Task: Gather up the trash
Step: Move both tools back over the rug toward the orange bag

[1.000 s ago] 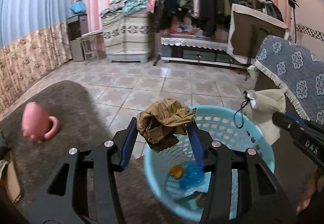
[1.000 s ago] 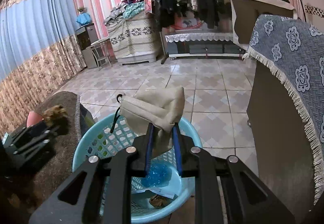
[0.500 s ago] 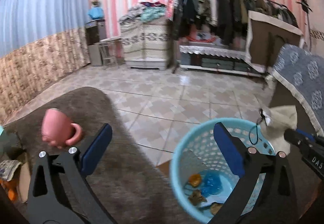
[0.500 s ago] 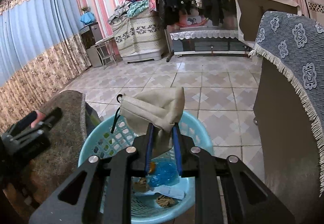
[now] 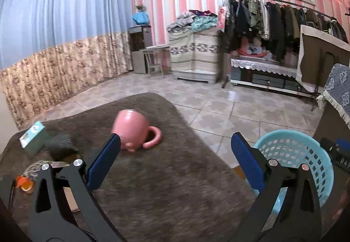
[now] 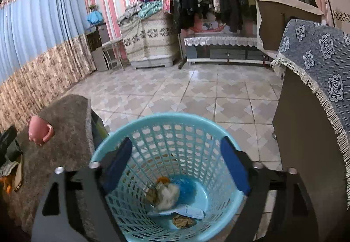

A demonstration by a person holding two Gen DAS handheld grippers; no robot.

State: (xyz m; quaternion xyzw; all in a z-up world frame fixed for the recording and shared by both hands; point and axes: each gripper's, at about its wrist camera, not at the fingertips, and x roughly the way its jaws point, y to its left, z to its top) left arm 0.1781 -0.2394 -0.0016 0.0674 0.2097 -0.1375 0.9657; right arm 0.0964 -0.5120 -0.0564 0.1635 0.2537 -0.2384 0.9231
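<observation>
A light blue plastic basket [image 6: 166,123] stands on the tiled floor beside the brown-covered table [image 6: 65,110]. Inside it lie a pale crumpled mask [image 6: 169,192], a blue wrapper [image 6: 186,188], brown paper [image 6: 182,221] and other scraps. My right gripper [image 6: 176,167] is open and empty directly above the basket. My left gripper [image 5: 175,167] is open and empty over the table [image 5: 153,187], with the basket [image 5: 291,139] at its right. More litter lies at the table's left: a dark crumpled piece [image 5: 60,146] and an orange scrap [image 5: 24,182].
A pink mug [image 5: 133,132] lies on its side on the table, also in the right wrist view [image 6: 39,130]. A small teal box [image 5: 32,136] stands at the table's left. A cabinet with a blue patterned cloth [image 6: 317,62] stands right of the basket.
My left gripper opened and dropped the brown paper into the basket, then swung left over the table. My right gripper opened and the pale mask fell into the basket.
</observation>
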